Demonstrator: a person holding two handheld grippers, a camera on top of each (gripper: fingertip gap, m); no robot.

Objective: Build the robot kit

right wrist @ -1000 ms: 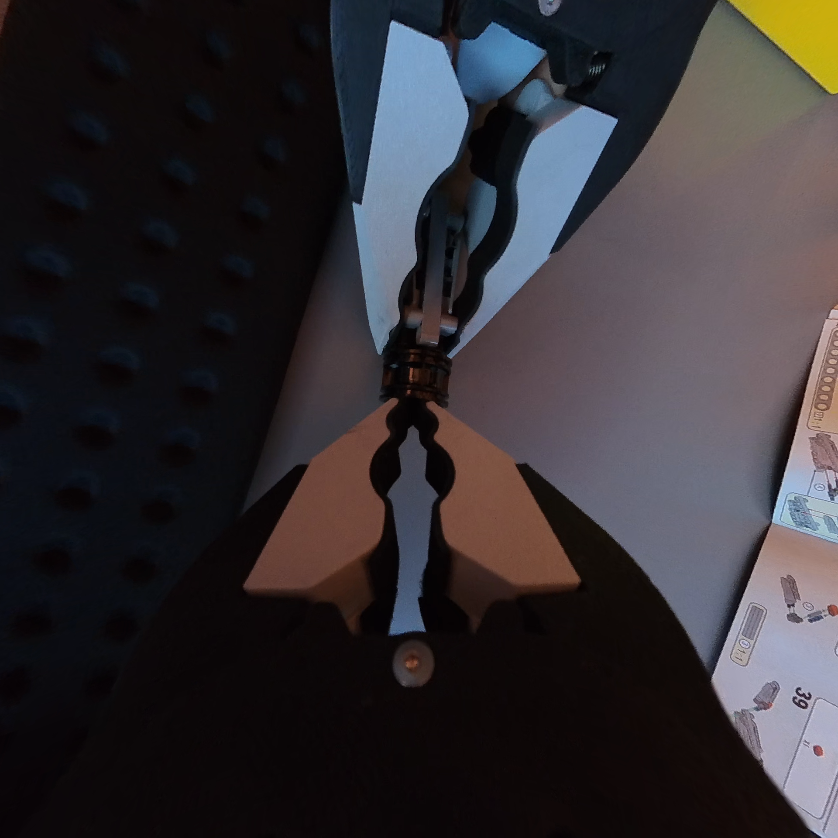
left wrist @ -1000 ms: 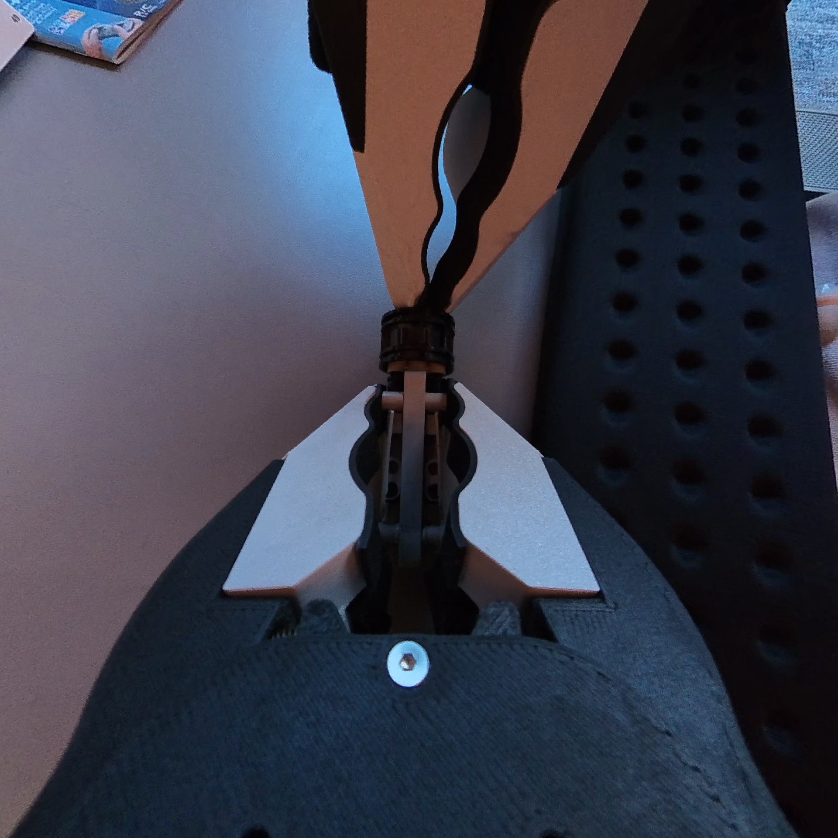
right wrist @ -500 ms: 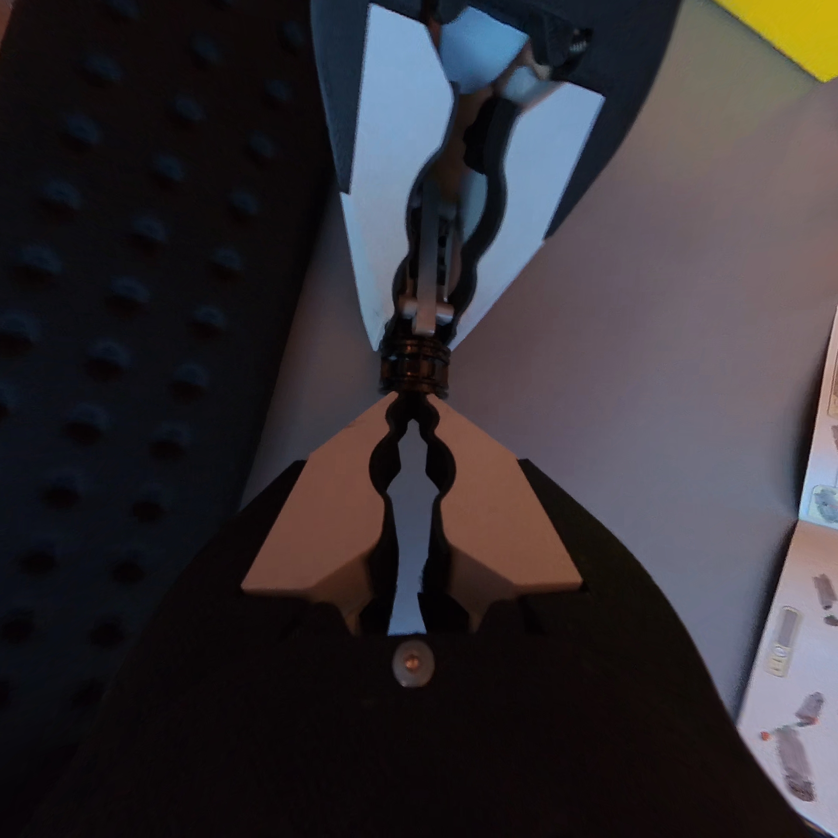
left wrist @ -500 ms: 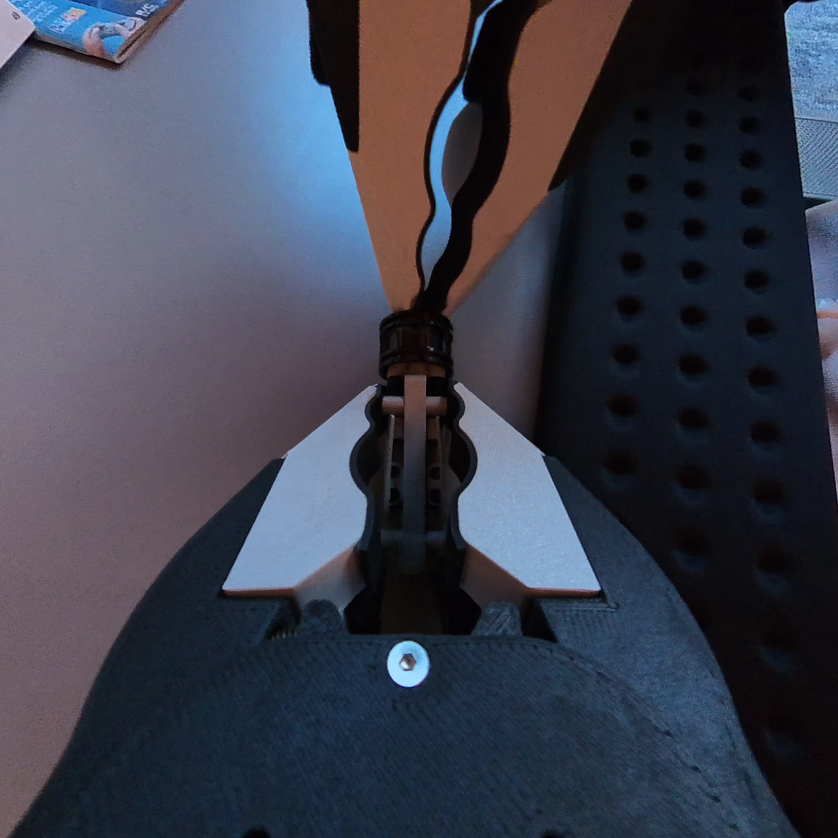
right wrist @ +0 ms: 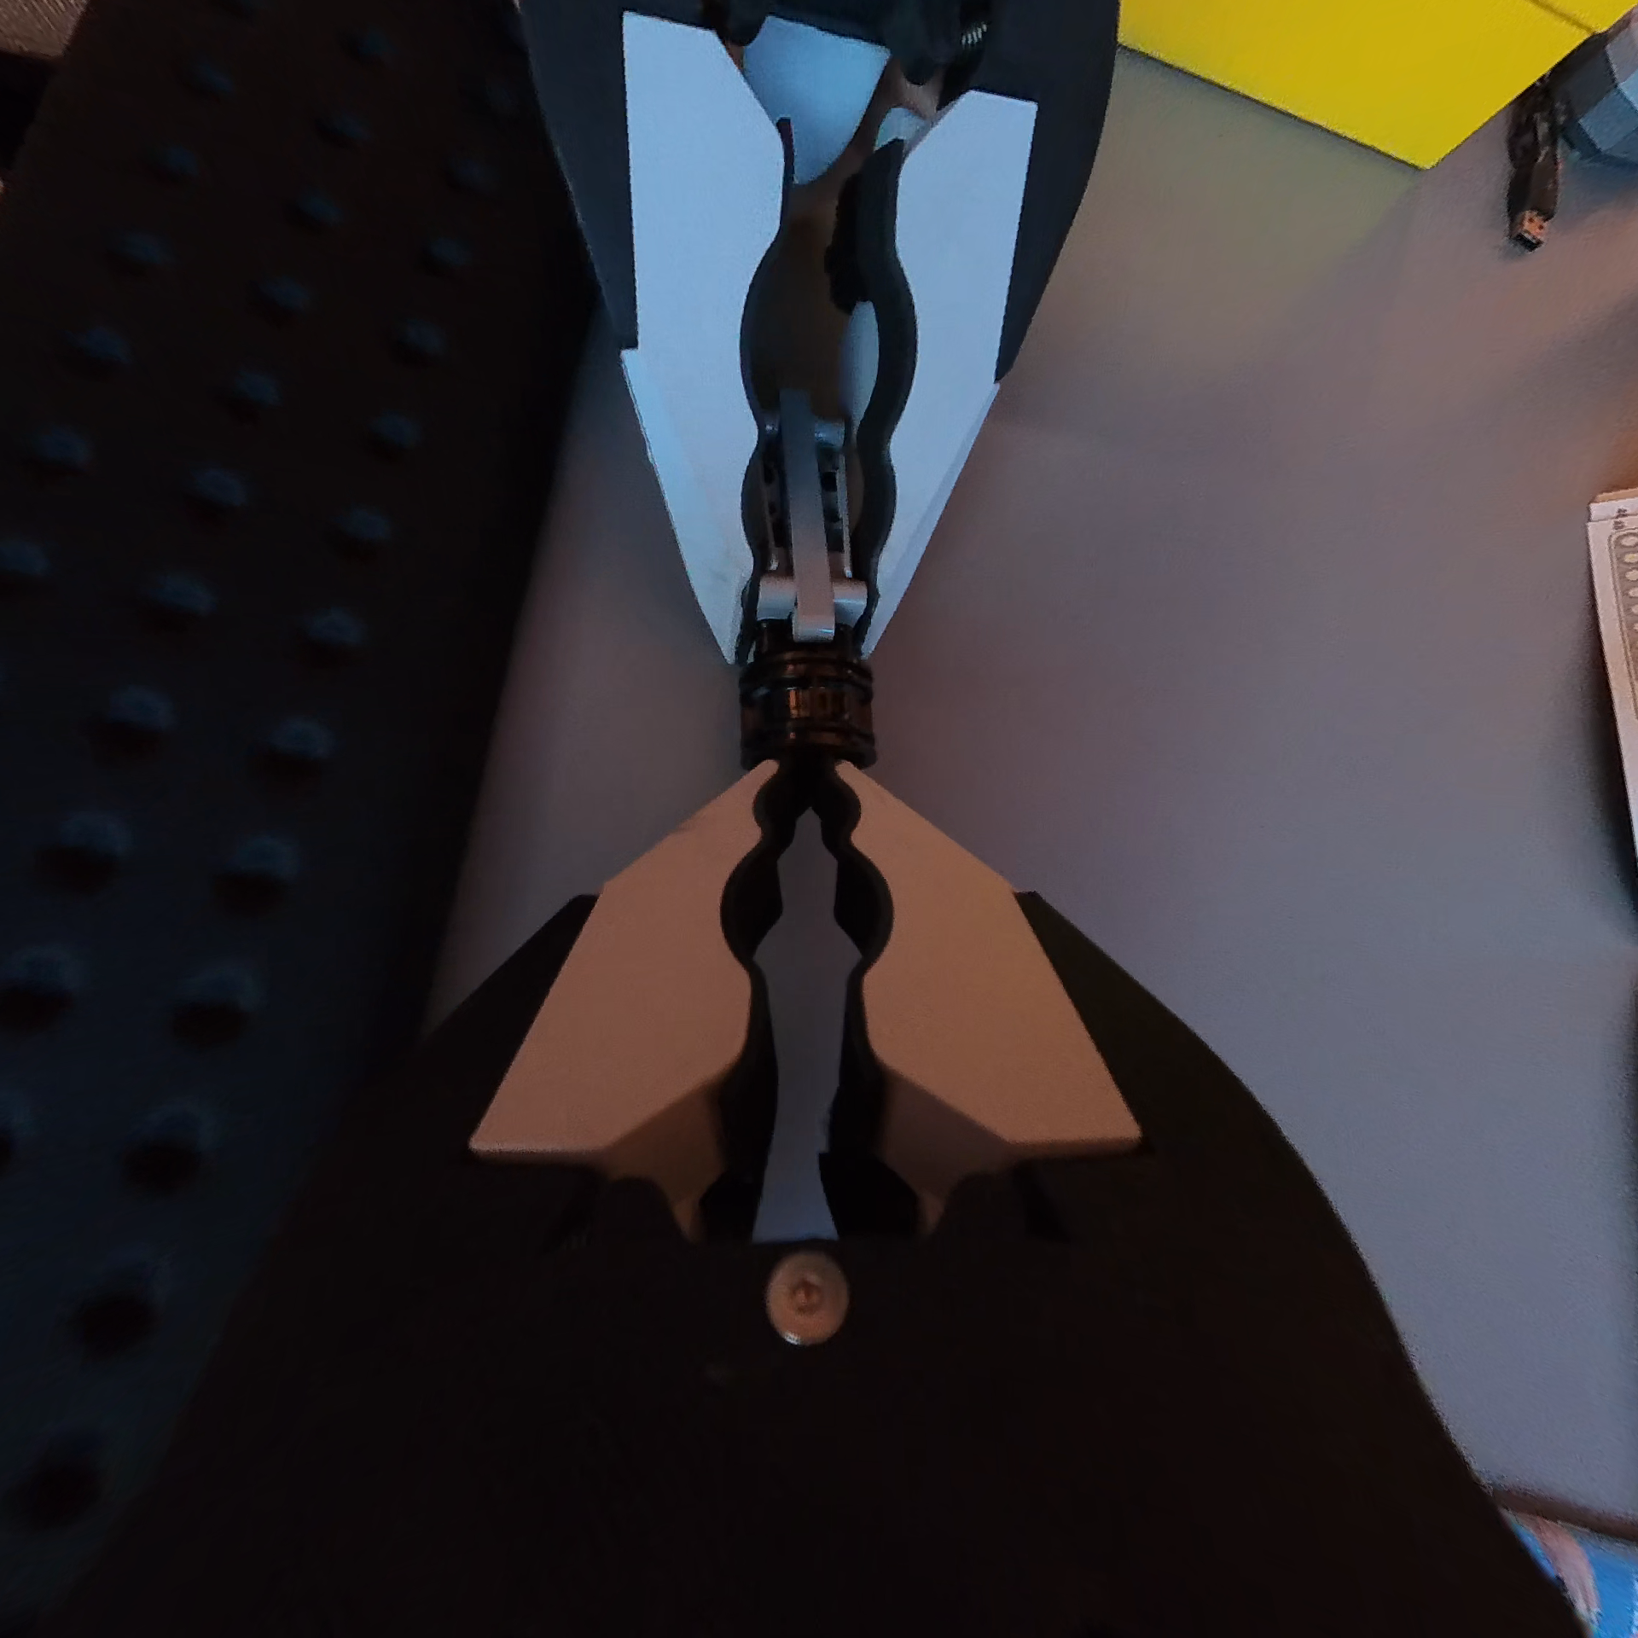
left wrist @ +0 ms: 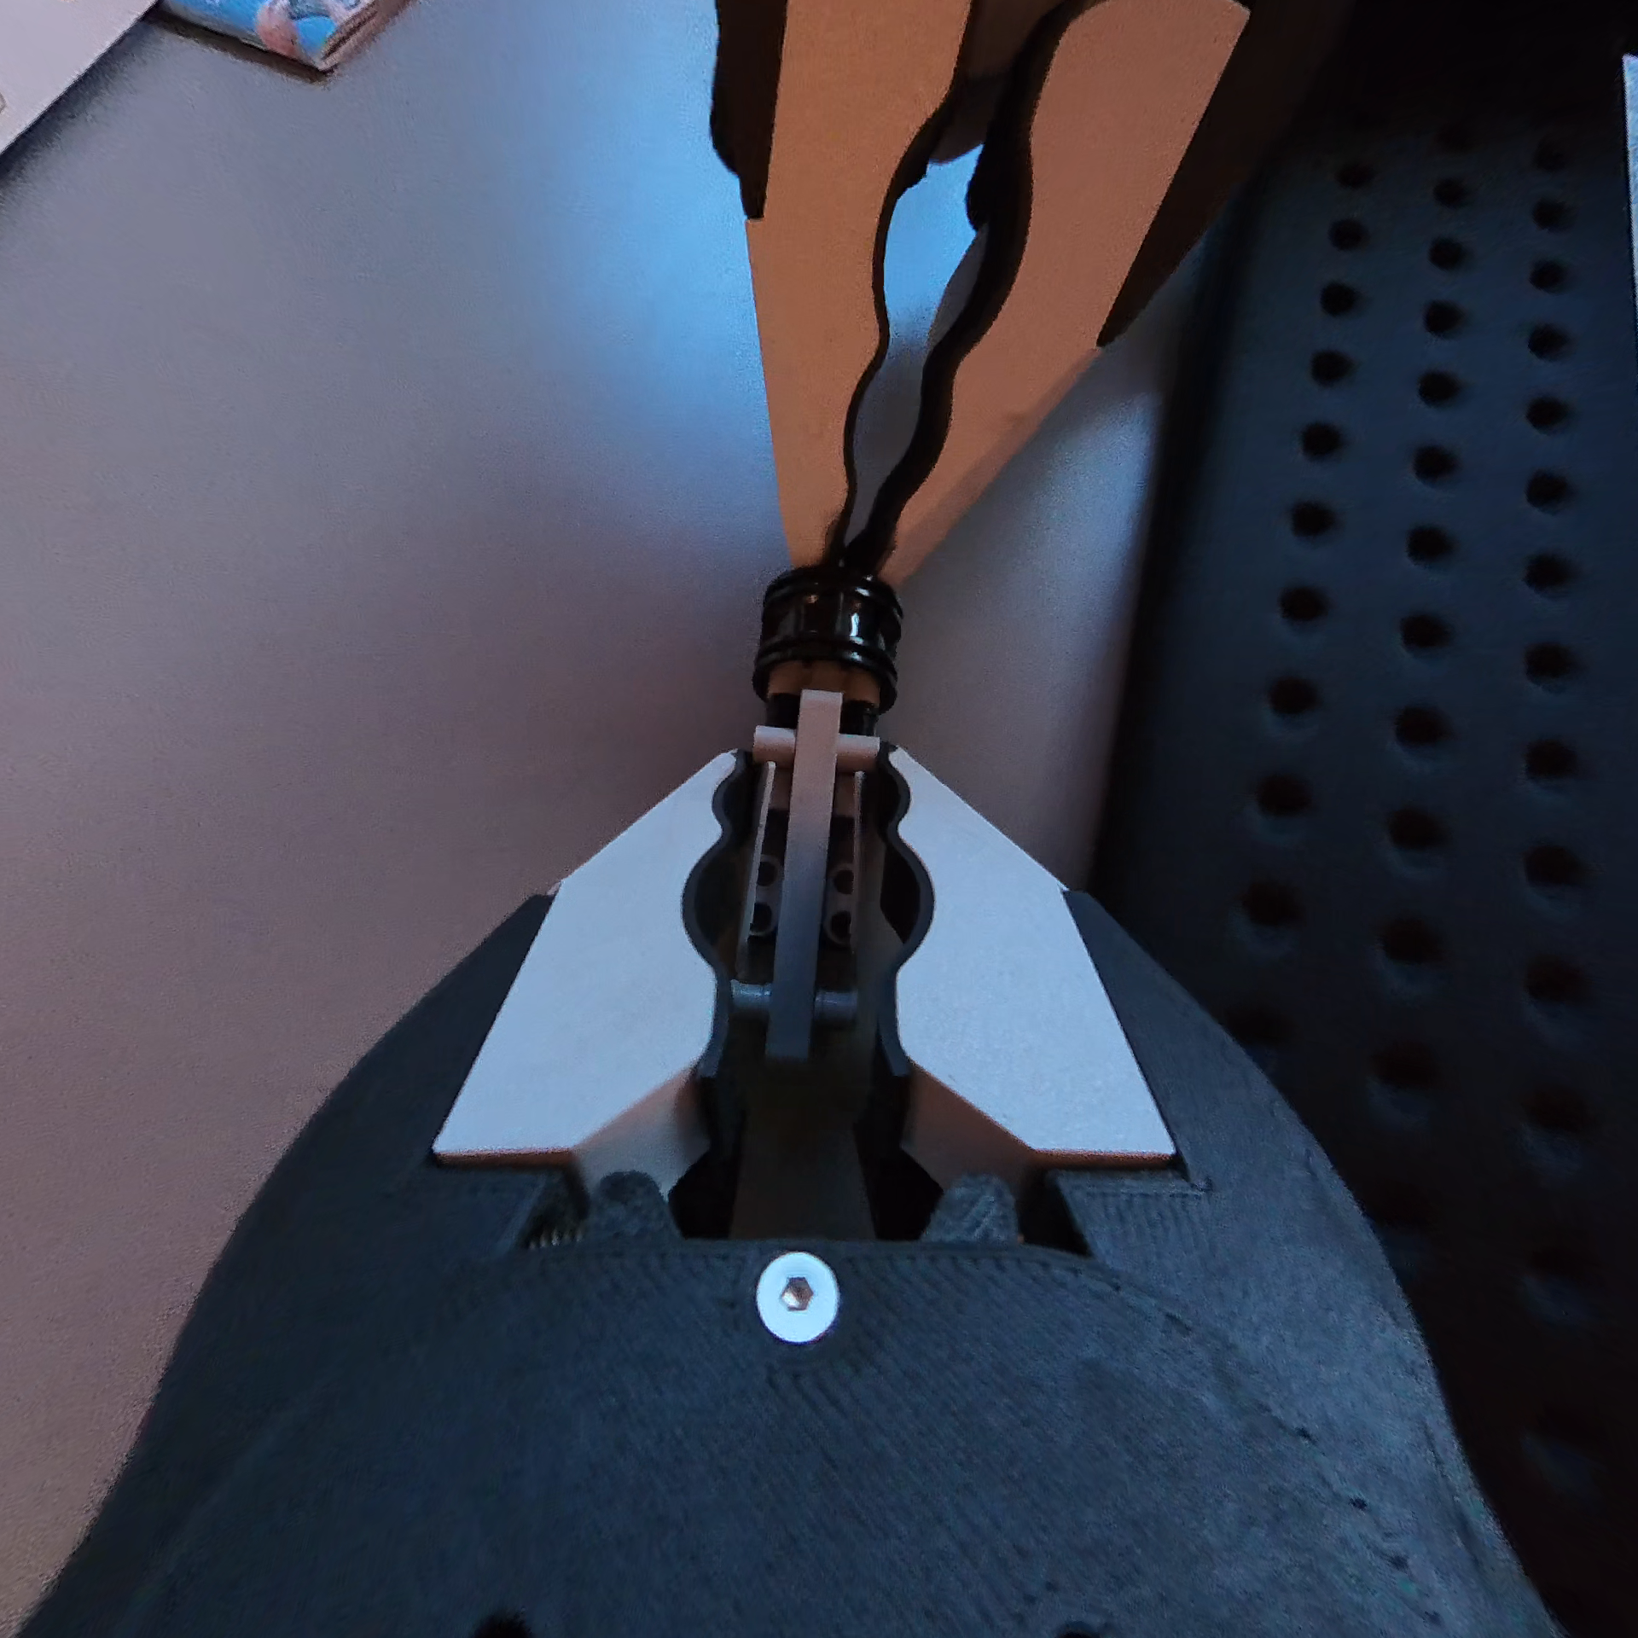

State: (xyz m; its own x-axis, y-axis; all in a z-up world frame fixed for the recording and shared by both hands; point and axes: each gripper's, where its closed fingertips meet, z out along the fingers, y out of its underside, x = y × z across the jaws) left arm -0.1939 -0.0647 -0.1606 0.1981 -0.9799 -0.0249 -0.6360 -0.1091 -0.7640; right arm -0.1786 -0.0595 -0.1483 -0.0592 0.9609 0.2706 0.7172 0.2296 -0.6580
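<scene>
Left wrist view shows a dark perforated panel along the grey tabletop. Over that tabletop the left gripper is clamped on a grey toy-brick beam assembly, whose far end carries a small black ribbed wheel. The right gripper, fingers nearly pressed together, pinches that wheel from the opposite side. A printed instruction sheet and yellow box lie nearby; their writing is illegible.
</scene>
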